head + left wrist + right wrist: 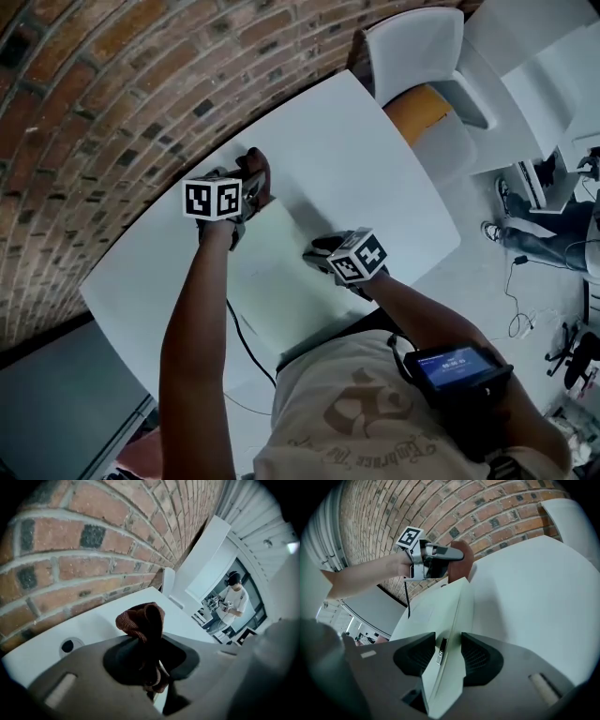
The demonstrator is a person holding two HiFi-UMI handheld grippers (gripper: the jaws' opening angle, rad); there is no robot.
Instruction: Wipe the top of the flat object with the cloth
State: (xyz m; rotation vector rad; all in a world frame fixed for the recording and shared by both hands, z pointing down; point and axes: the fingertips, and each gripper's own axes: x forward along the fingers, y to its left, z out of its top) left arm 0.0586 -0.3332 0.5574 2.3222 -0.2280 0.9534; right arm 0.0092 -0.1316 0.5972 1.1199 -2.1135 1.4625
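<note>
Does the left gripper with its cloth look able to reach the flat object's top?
Probably yes: the left gripper holds the cloth at the flat object's far corner, the top looks bare, and the right gripper clamps only one edge.

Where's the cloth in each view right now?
Head view: cloth upper centre-left, at the left gripper's tip.
Left gripper view: cloth at centre, pinched between the fingers.
Right gripper view: cloth upper centre, beyond the flat object's far end.
Shared landmark: the brick wall.
</note>
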